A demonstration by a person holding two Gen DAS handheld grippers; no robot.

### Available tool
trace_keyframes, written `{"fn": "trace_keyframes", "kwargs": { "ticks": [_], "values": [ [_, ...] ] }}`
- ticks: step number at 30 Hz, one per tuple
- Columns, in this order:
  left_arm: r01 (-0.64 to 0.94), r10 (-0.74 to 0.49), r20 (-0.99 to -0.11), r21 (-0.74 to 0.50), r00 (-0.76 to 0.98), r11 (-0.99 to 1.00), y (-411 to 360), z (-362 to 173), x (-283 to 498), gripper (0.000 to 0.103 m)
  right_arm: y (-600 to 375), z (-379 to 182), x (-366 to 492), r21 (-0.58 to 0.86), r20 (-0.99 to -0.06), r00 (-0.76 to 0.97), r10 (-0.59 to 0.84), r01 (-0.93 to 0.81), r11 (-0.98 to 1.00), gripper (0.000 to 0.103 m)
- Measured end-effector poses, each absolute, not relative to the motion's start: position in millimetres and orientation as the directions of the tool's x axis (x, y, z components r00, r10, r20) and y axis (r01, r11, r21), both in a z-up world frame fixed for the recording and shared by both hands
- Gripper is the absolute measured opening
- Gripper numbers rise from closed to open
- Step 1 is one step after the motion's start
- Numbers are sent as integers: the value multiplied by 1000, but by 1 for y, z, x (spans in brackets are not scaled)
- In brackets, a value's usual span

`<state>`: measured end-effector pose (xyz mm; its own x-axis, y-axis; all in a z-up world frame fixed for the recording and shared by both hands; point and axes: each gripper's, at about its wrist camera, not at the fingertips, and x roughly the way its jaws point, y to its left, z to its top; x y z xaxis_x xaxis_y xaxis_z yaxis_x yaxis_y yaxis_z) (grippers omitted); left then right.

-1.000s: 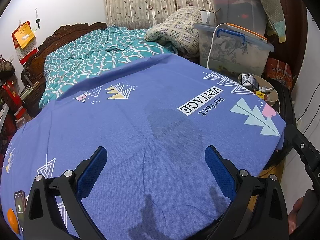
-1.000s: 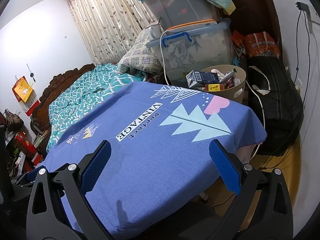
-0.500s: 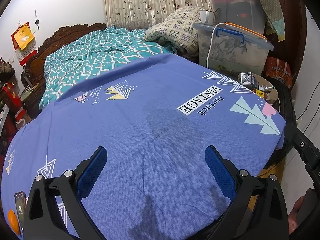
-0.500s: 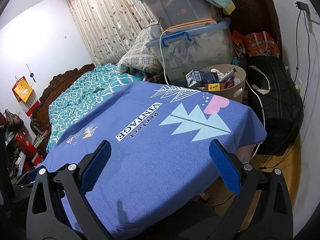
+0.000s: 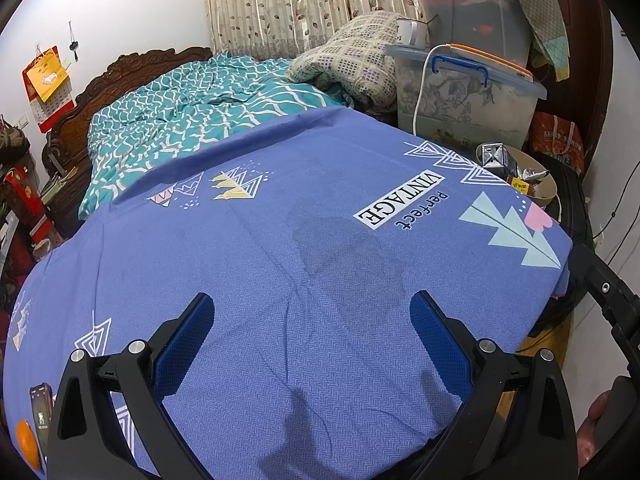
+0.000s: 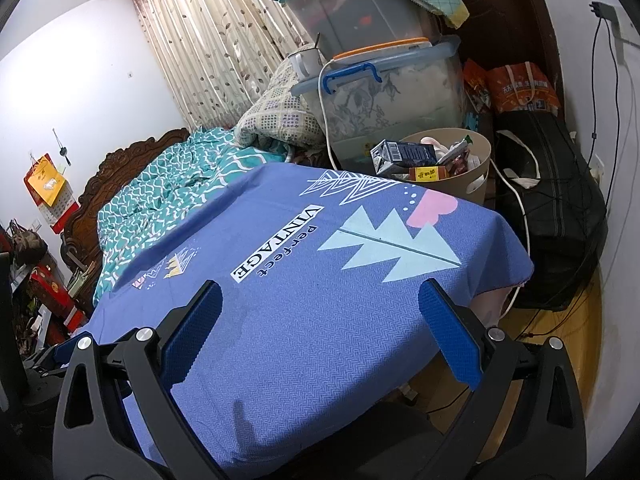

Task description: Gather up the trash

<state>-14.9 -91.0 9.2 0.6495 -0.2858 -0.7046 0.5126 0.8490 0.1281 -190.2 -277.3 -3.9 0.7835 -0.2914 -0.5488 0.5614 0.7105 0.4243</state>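
Observation:
A tan waste bin (image 6: 478, 174) stands past the far right corner of the blue-clothed table (image 6: 320, 320). It holds a dark carton (image 6: 404, 154), a small orange box (image 6: 428, 173) and wrappers. The same bin (image 5: 546, 190) shows at the right in the left wrist view. My left gripper (image 5: 312, 324) hovers open over the near part of the blue cloth (image 5: 280, 260), nothing between its blue pads. My right gripper (image 6: 320, 312) hangs open above the cloth's near right part, also holding nothing.
A phone (image 5: 40, 412) and an orange (image 5: 26, 444) lie at the near left table edge. Stacked clear storage boxes (image 6: 384, 92) with a white cable stand behind the bin. A black bag (image 6: 556, 216) sits on the floor at right. A bed (image 5: 192, 116) lies beyond the table.

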Motion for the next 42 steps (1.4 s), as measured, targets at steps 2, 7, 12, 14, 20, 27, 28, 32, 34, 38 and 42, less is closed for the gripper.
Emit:
{"fn": "trace_keyframes", "kwargs": {
  "ticks": [2, 7, 12, 14, 20, 27, 28, 32, 34, 38, 42],
  "values": [
    [512, -285, -703, 130, 651, 849, -91, 9, -15, 94, -277, -5, -190, 424, -550, 783, -290, 561, 711, 98],
    [512, -285, -704, 128, 650, 850, -92, 9, -15, 94, -277, -4, -190, 424, -550, 783, -290, 561, 711, 98],
    [513, -285, -704, 130, 651, 848, -92, 9, -15, 94, -278, -3, -190, 425, -550, 783, -291, 562, 710, 98],
    [515, -285, -704, 134, 651, 847, -92, 8, -15, 94, -278, -4, -191, 425, -550, 783, -290, 561, 710, 98],
    [518, -284, -707, 135, 648, 845, -93, 5, -15, 94, -279, -4, -191, 426, -550, 783, -290, 561, 710, 98],
    [524, -283, -707, 145, 648, 839, -95, 4, -15, 94, -279, -4, -192, 428, -548, 785, -290, 561, 709, 98],
    [525, -283, -707, 146, 648, 838, -96, 5, -14, 94, -279, -4, -192, 428, -549, 784, -289, 561, 709, 98],
    [526, -280, -708, 151, 648, 837, -98, 5, -14, 94, -278, -6, -195, 430, -548, 785, -289, 561, 707, 98],
    [527, -279, -709, 152, 648, 836, -99, 5, -14, 94, -278, -7, -196, 433, -548, 785, -288, 561, 706, 98],
    [537, -285, -710, 153, 643, 830, -101, 4, -15, 94, -278, -10, -201, 442, -547, 785, -289, 564, 697, 98],
    [565, -310, -717, 140, 624, 814, -105, 2, -18, 94, -283, -9, -201, 450, -548, 786, -287, 566, 691, 98]
  ]
}}
